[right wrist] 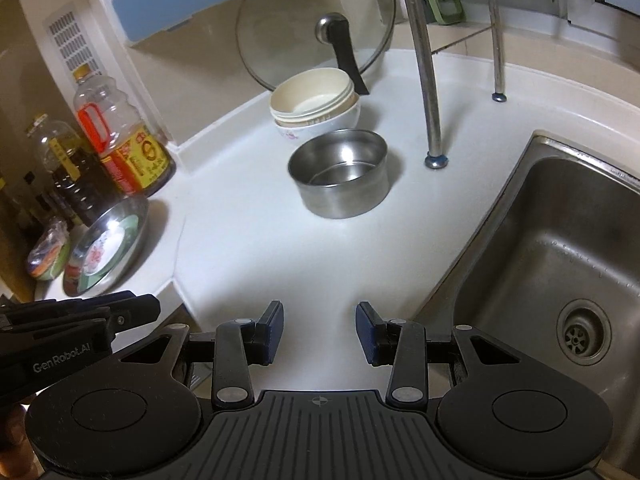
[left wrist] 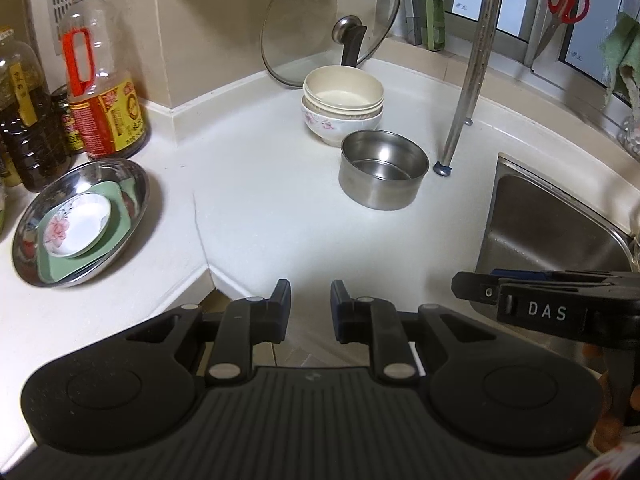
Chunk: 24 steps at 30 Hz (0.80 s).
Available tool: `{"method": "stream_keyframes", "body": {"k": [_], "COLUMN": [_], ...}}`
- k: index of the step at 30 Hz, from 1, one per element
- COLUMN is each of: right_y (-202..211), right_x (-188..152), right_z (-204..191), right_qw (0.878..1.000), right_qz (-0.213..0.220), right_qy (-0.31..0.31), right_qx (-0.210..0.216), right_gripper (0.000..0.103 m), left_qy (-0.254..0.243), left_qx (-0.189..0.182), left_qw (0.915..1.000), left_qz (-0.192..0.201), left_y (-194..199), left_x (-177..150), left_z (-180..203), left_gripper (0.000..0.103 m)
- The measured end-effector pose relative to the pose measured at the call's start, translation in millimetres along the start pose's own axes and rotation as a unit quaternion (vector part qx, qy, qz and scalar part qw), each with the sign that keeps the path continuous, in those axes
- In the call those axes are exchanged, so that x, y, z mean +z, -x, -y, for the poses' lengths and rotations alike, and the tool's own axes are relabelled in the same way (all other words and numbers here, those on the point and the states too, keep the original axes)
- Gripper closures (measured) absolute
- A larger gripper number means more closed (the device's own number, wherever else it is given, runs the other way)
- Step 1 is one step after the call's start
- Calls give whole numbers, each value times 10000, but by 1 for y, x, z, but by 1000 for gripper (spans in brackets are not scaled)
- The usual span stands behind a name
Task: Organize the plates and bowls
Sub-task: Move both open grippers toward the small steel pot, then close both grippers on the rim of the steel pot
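We hold both hand-held grippers over the near edge of the white tabletop (left wrist: 256, 208), side by side and well short of the dishes. Our left hand-held gripper (left wrist: 311, 306) has its jaws a narrow gap apart with nothing between them; our right hand-held gripper (right wrist: 320, 330) stands wider, also empty. Toward the back corner of the tabletop sits a stack of bowls (left wrist: 342, 110): cream bowls nested in a white flowered one. Just in front of it, touching or nearly so, stands a steel bowl (left wrist: 382, 168), upright and empty. At the left edge lies a steel plate (left wrist: 80, 220), slightly tilted, with a green square plate (left wrist: 116, 224) in it and a small flowered dish (left wrist: 78, 226) on top. Behind that plate stand oil bottles (left wrist: 100, 76) against the wall. A glass lid (left wrist: 328, 20) leans in the back corner behind the stack. A rack leg (left wrist: 466, 92) comes down just right of the steel bowl, and the sink (right wrist: 560, 240) fills the right edge.
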State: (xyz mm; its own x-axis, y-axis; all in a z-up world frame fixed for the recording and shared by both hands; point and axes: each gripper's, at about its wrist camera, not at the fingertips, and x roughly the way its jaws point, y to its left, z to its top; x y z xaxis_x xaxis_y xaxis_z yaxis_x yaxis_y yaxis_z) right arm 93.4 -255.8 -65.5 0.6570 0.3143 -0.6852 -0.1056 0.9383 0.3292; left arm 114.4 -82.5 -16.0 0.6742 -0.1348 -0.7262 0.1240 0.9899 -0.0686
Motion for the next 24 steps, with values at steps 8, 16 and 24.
{"method": "stream_keyframes", "body": {"k": [8,16,24], "right_y": [-25,-48,-67], "right_x": [24,42,62], "right_z": [8,14,26], "right_qw": [9993,9980,9957], "right_qz": [84,78,193], "right_qy": [-233,-413,-570], "right_qx": [-269,-476,-699], "right_gripper": [62,62,62], "left_qy": [-21,-182,-289], "left_qx": [-268,-547,-781], "left_qw": [9996,9981,9964], "left_qz": [-112,-203,-185], "left_y": [-34,-68,-103], "left_x": [26,51,75], "left_z": [-15,-18,-20], "left_gripper": [85,85,85]}}
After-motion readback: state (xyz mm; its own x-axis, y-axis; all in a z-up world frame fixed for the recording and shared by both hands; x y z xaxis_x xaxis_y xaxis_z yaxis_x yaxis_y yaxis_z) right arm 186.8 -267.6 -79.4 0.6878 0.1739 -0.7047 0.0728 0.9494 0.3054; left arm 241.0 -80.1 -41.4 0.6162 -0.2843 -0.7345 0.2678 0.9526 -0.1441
